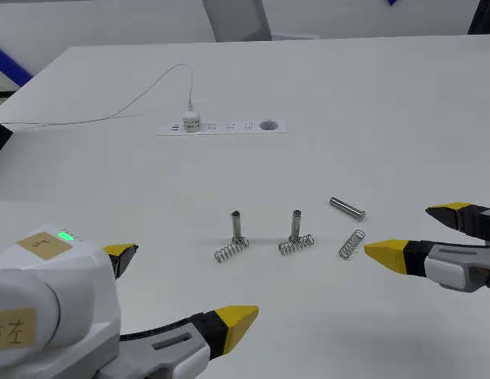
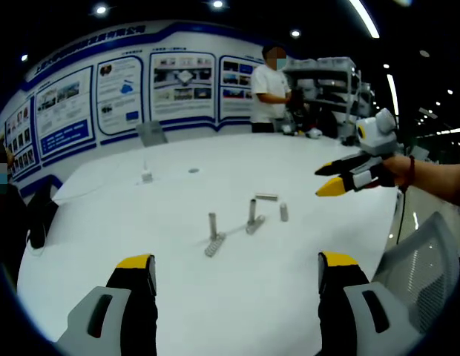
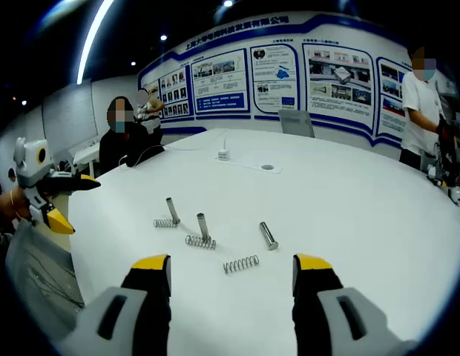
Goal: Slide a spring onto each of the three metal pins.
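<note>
Head view: task looks not begun, 0 of 3 done, as no spring sits over a pin. On the white table [image 1: 371, 95], nearer its near edge than its far edge, the left pin [image 1: 236, 225] and middle pin [image 1: 296, 224] stand upright. The left spring [image 1: 231, 250] and middle spring [image 1: 296, 245] lie flat, each touching its pin's foot. The lying pin [image 1: 347, 208] is on its side toward the right edge, w/ the loose spring [image 1: 351, 244] just beside it, apart. The left gripper [image 1: 180, 288] hangs over the near-left corner, jaws wide apart, nothing in them. The right gripper [image 1: 415, 230] comes in from the right edge, jaws spread, nothing held, lower tip near the loose spring. A power strip [image 1: 223, 126] w/ a cable [image 1: 142, 95] lies toward the far edge. Left gripper view: own jaws wide, bare table between them. Count matches: 3 pins (2 up, 1 down) and 3 springs, all flat. The right gripper [image 2: 326, 180] is at the right, gaping, empty. Right gripper view: own jaws wide, nothing gripped. The loose spring [image 3: 241, 264] lies just ahead between them, w/ the lying pin [image 3: 268, 235] close behind it. The left gripper [image 3: 76, 202] is at the left edge, spread. Left to do, by my read: all 3 springs onto pins, and prob. the lying pin needs holding or standing up.
</note>
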`<action>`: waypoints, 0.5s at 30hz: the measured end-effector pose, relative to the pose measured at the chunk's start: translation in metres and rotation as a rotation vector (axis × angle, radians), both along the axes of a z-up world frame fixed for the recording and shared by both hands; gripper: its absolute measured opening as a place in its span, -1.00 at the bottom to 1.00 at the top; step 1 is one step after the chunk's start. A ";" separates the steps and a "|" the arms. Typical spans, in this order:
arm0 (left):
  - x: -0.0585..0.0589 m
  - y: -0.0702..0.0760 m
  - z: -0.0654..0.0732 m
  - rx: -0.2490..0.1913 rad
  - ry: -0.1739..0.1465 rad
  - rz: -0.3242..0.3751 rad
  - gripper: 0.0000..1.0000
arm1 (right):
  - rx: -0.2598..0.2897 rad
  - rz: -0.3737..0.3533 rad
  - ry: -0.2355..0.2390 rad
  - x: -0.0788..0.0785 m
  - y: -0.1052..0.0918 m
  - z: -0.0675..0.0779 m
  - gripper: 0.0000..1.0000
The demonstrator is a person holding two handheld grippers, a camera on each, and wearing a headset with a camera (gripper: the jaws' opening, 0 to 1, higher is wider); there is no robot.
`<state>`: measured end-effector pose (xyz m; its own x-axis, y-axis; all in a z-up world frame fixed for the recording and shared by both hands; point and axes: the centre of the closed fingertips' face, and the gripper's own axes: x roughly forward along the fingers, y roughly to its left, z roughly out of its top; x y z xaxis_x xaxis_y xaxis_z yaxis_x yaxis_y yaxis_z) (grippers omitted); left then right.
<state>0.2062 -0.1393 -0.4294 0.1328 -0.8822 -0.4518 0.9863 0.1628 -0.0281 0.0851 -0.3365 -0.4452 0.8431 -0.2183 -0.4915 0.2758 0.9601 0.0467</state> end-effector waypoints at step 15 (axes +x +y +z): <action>-0.005 -0.006 -0.012 0.017 0.013 -0.023 0.82 | -0.031 0.050 0.070 0.040 -0.035 -0.022 0.08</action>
<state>0.2015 -0.1456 -0.4415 0.1066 -0.8773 -0.4679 0.9894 0.1404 -0.0380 0.1250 -0.3719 -0.4677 0.8174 -0.1926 -0.5428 0.2287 0.9735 -0.0010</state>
